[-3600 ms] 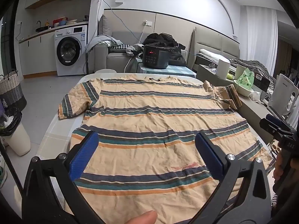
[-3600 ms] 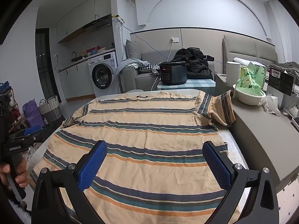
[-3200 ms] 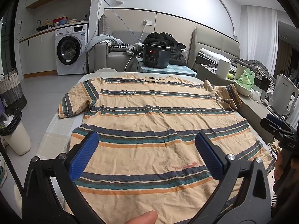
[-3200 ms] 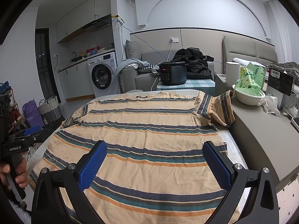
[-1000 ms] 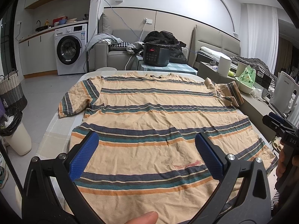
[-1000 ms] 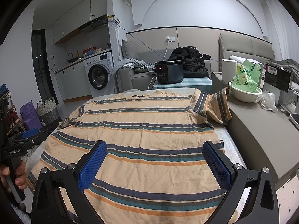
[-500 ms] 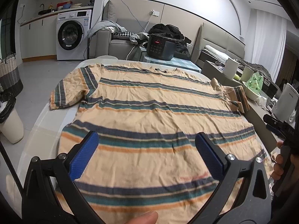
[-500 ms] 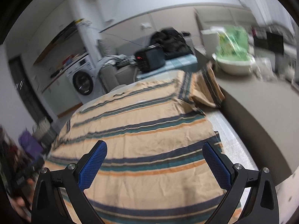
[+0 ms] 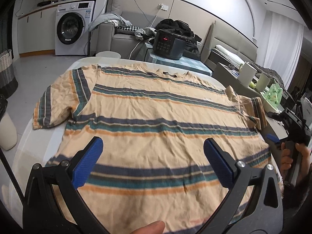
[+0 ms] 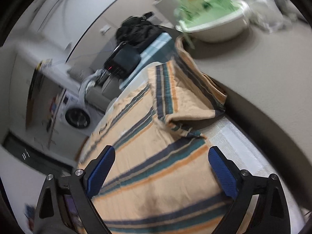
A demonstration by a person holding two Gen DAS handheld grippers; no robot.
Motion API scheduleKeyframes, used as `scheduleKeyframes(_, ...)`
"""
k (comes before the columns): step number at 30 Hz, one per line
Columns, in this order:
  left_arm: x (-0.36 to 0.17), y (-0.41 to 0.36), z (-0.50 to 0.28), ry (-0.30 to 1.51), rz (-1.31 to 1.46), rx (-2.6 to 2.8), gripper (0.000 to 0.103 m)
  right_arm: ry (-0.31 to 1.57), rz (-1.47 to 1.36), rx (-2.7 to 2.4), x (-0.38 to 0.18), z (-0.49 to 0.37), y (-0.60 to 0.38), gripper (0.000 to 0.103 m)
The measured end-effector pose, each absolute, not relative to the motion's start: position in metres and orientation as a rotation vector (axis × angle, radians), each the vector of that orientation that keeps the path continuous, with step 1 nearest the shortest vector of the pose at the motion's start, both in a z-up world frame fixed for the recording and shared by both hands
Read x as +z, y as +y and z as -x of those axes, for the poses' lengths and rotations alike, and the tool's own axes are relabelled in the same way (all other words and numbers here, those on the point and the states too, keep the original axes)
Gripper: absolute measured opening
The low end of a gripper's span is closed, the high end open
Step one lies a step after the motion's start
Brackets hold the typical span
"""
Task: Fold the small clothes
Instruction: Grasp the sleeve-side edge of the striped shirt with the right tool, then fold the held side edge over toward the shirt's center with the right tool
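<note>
Lying under both gripper spans: shirt

Hardly any writing could be read. The dark cooker behind the table showed a red lit display on its front panel, too small to make out. The washing machine, left of the cooker, carried a small sticker and panel markings, also unreadable. A black neck label on the striped shirt bore illegible print.
</note>
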State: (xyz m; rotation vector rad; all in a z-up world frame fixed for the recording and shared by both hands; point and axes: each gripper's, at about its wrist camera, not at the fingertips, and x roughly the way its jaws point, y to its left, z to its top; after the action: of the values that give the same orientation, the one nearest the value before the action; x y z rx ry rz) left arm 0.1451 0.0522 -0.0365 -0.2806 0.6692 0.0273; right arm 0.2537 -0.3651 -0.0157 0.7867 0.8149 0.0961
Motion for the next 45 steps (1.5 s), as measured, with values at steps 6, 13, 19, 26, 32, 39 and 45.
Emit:
scheduleKeyframes(6,-0.044,0.060,-0.159,0.675,0.283,0.030,0.102,0.829,-0.896,-0.007,-0.030,-0.281,-0.384,0.088)
scheduleKeyframes(13,-0.059,0.063,-0.167,0.703,0.284,0.025,0.102,0.807,-0.858,-0.153,-0.032,-0.311,-0.393,0.076)
scheduleKeyframes(19,-0.067,0.063,-0.171,0.717,0.284,0.020,0.102,0.830,-0.761,-0.246,-0.033,-0.318,-0.391,0.038)
scheduleKeyframes(26,-0.077,0.067,-0.174,0.745,0.313,0.013,0.102,0.746,-0.608,-0.192,-0.005,-0.322,-0.367,0.007)
scheduleKeyframes(32,-0.076,0.068,-0.177,0.749,0.322,0.016,0.102,0.656,-0.158,0.187,0.041,-0.315,-0.281,0.006)
scheduleKeyframes(39,-0.041,0.050,-0.209,0.778,0.307,-0.045,0.102,0.880,0.082,0.377,-0.004,-0.308,-0.232,0.018)
scheduleKeyframes(45,-0.011,-0.015,-0.285,0.797,0.252,-0.207,0.102,0.892,-0.085,0.405,-0.016,-0.289,-0.262,0.036)
